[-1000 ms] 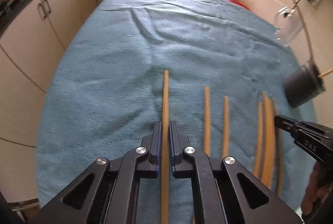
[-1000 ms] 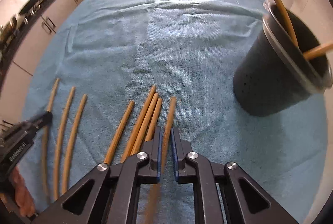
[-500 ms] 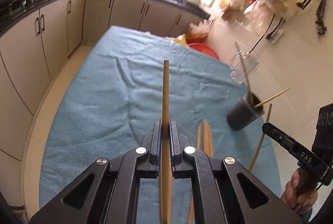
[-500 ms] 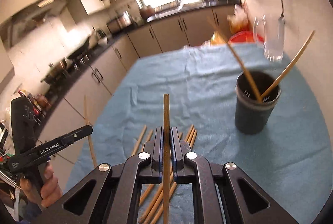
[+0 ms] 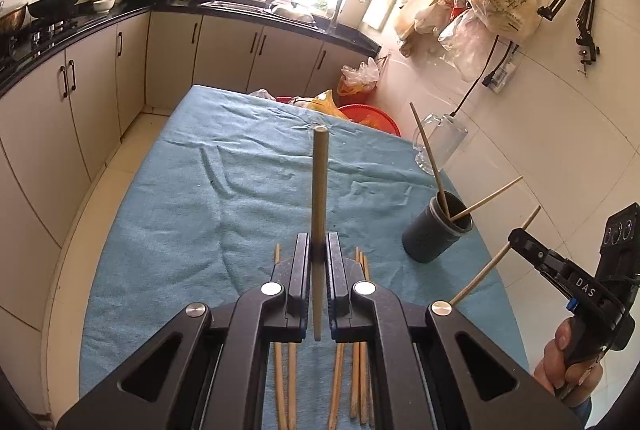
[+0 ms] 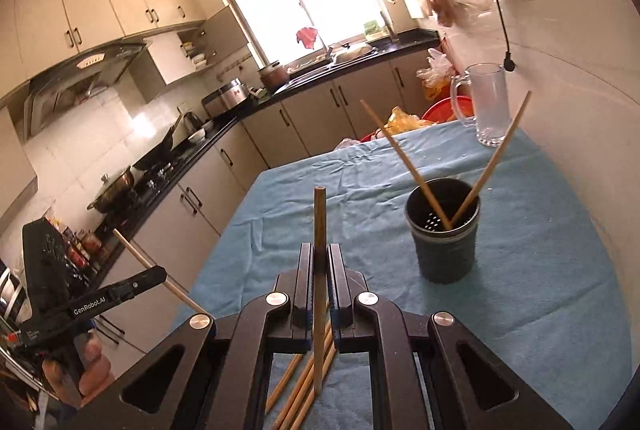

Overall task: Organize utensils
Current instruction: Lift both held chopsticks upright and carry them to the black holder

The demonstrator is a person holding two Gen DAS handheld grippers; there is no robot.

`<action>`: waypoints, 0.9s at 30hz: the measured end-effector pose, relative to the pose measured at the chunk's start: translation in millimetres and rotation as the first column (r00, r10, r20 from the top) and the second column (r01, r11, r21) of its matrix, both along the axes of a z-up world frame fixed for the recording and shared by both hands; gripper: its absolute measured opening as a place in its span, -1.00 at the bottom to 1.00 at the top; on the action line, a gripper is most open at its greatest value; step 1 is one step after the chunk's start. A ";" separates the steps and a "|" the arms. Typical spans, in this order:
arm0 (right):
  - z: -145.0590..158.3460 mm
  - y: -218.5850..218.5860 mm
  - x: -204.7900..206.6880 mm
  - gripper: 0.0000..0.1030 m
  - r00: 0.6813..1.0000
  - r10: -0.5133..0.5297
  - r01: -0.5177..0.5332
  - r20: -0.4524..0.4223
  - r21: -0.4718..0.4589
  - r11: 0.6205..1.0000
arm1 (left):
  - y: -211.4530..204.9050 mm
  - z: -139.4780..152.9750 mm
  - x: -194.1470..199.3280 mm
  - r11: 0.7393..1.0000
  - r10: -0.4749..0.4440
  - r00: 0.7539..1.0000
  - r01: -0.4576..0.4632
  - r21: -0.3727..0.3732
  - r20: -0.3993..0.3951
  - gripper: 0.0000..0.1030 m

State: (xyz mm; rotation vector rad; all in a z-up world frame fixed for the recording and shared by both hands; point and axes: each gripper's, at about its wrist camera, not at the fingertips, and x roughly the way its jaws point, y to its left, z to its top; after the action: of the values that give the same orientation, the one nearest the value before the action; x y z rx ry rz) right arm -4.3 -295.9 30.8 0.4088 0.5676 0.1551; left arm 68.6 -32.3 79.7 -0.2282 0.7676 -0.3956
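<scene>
Right wrist view: the right gripper [image 6: 319, 270] has its fingers nearly closed on one chopstick [image 6: 319, 226], the dark holder cup [image 6: 443, 246] ahead and to their right; that thin stick could pivot and miss the rim; the left gripper [image 5: 318, 262] likewise pinches a second chopstick [image 5: 320, 186], loose chopsticks [image 5: 362, 370] lying on the surface beneath.

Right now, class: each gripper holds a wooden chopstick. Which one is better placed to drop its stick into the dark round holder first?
Right. The right gripper has the dark round holder near, just right of its wooden chopstick. From the left gripper, it sits farther off.
</scene>
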 end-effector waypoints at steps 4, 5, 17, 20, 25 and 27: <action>8.0 -11.2 -6.4 -0.87 1.000 -0.017 0.017 0.020 0.019 1.000 | -7.3 3.6 1.8 1.000 -0.012 1.000 0.012 -0.003 -0.001 -0.87; 8.6 -13.8 -6.7 -0.87 0.999 -0.021 0.021 0.024 0.023 1.000 | -11.3 5.7 2.0 1.000 -0.016 1.000 0.016 -0.002 0.001 -0.87; 46.4 -71.6 -18.6 -0.87 0.985 -0.135 0.124 0.108 0.099 0.987 | -61.4 40.2 14.0 0.994 -0.106 0.994 0.106 0.001 0.038 -0.87; 58.8 -86.1 -17.1 -0.87 0.978 -0.166 0.150 0.130 0.122 0.981 | -76.1 50.4 19.3 0.993 -0.121 0.991 0.121 0.003 0.053 -0.87; 73.1 -110.6 -8.3 -0.87 0.964 -0.221 0.195 0.149 0.170 0.966 | -100.7 70.7 33.1 0.990 -0.143 0.987 0.144 -0.001 0.074 -0.87; 76.8 -117.8 -4.7 -0.87 0.958 -0.240 0.210 0.160 0.180 0.961 | -112.8 80.0 41.5 0.988 -0.154 0.984 0.155 -0.005 0.086 -0.87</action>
State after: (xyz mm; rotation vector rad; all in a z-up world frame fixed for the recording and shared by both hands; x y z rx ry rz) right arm -9.0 -413.7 107.6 0.6075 0.3268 0.0174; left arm 110.0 -145.1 159.7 -0.1617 0.7011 -0.5533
